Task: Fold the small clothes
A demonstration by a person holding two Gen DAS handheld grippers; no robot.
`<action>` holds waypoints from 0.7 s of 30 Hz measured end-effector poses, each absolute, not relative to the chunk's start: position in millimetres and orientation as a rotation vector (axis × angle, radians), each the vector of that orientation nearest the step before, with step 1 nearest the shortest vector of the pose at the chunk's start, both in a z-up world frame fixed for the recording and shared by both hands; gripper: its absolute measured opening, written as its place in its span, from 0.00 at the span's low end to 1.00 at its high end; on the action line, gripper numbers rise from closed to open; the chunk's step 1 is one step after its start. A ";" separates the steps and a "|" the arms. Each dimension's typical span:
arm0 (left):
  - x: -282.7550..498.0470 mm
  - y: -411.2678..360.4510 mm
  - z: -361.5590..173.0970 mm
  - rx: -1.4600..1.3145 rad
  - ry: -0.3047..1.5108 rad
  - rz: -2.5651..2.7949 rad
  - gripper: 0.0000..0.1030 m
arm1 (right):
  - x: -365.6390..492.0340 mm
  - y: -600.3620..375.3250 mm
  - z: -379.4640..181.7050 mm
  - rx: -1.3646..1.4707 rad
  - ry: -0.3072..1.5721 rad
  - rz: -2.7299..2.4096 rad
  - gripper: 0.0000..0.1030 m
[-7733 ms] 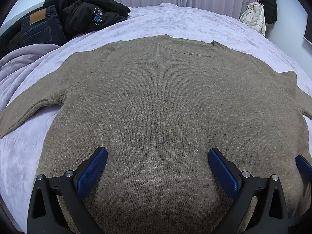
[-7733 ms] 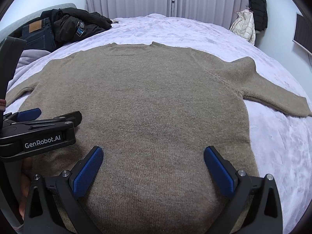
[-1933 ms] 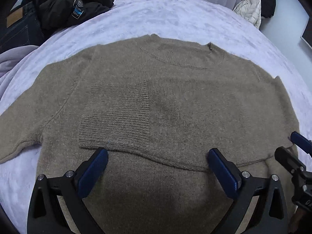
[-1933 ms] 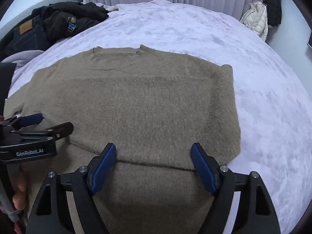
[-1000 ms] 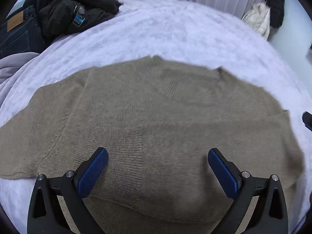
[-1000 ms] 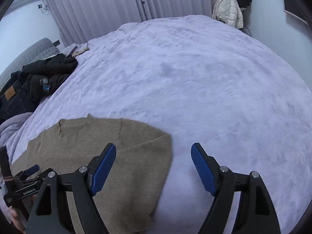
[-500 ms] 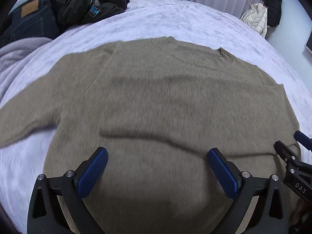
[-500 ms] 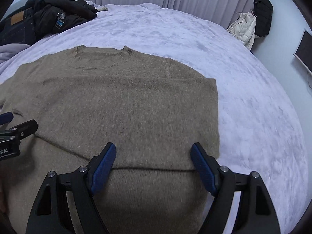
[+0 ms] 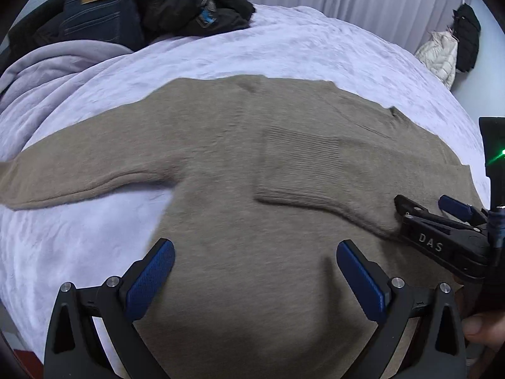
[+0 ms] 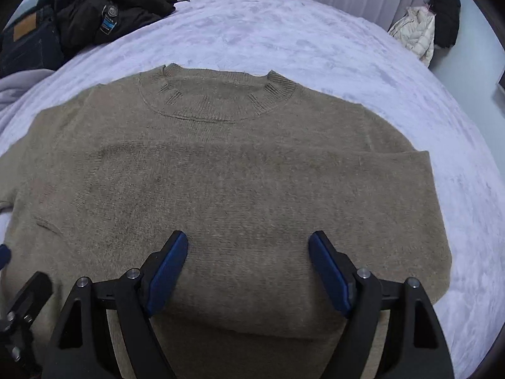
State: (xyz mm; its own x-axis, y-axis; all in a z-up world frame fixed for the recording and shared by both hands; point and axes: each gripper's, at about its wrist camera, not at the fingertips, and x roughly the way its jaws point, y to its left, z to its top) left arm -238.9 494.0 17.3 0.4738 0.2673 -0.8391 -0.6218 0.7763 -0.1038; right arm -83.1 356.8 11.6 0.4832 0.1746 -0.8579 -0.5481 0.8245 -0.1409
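Observation:
A taupe knit sweater [image 9: 252,221] lies flat on the lilac bed cover [image 9: 300,57]. Its left sleeve [image 9: 79,173] stretches out to the left. The other sleeve is folded across the chest, ribbed cuff [image 9: 300,161] near the middle. In the right wrist view the round neckline [image 10: 217,98] faces away and the sweater's right side [image 10: 429,208] is a straight folded edge. My left gripper [image 9: 254,262] hovers open over the lower body of the sweater, nothing between its pads. My right gripper [image 10: 247,246] is also open above the knit, beside the left one.
Dark jeans [image 9: 101,15] and a black jacket [image 9: 189,3] are heaped at the bed's far left, with a pale blanket [image 9: 47,69] below them. Coats [image 10: 426,28] hang by the curtains at the far right. A thumb [image 9: 483,331] holds the right gripper's handle.
Both views have swung left across the sweater. The outstretched left sleeve now fills more of the left wrist view, and the right gripper has come lower and closer to the knit. The sweater lies as before.

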 end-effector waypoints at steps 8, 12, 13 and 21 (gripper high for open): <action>-296.4 573.1 21.8 -0.527 0.867 0.735 1.00 | -129.5 406.6 16.2 -0.626 0.831 0.506 0.80; -354.6 646.8 16.0 -0.708 0.797 1.035 1.00 | -114.5 379.0 31.2 -0.426 0.874 0.566 0.80; -372.7 665.3 11.8 -0.783 0.766 1.082 1.00 | -108.2 373.4 30.0 -0.403 0.882 0.538 0.80; -443.8 778.3 -19.1 -1.079 0.582 1.154 1.00 | -96.6 365.8 5.7 -0.380 0.916 0.478 0.84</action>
